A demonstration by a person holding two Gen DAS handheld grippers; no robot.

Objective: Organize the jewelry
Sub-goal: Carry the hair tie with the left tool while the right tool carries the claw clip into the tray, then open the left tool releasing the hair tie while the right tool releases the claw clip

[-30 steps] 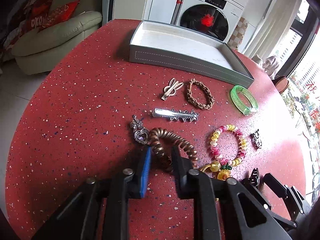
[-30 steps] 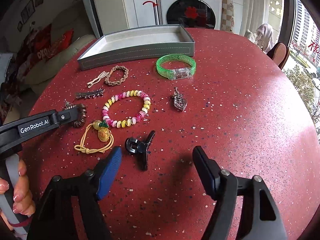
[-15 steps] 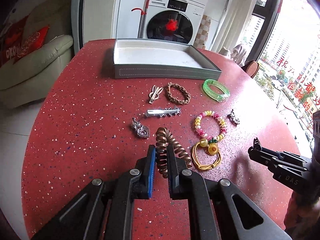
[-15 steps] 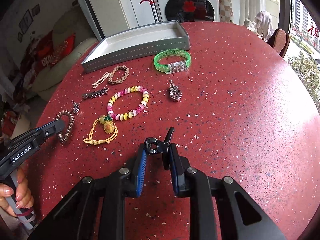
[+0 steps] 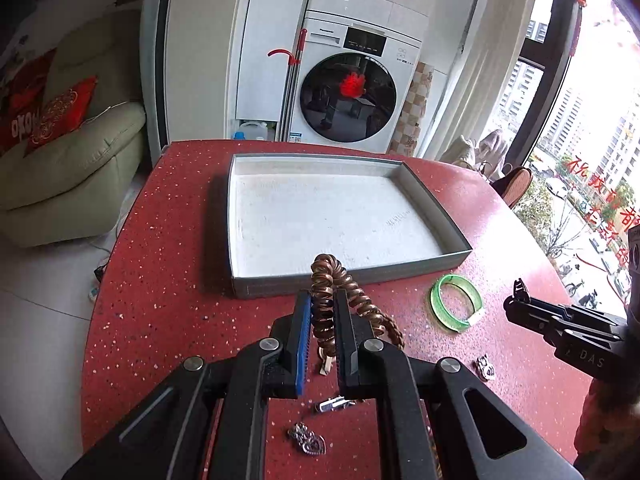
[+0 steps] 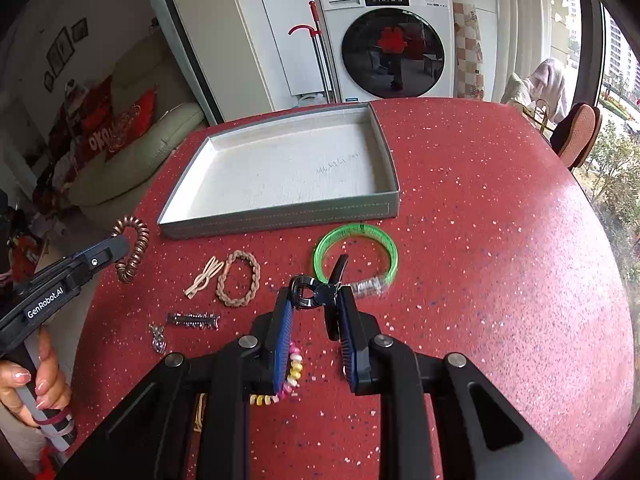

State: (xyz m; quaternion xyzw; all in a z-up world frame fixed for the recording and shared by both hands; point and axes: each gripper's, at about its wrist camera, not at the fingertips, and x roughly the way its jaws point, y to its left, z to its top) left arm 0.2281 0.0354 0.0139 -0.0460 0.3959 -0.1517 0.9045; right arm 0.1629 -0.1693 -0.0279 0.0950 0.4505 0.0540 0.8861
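We are in a home, in a living space that opens onto a laundry nook. A front-loading washing machine (image 6: 394,46) stands behind our red speckled table (image 6: 480,220), and a pale leather sofa (image 5: 76,168) with red cushions (image 5: 60,114) sits beneath framed pictures (image 6: 64,50).

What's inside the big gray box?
Nothing yet: the gray box shows only its bare white lining in both views. In the left wrist view, the brown coil hair tie covers a little of its near edge.
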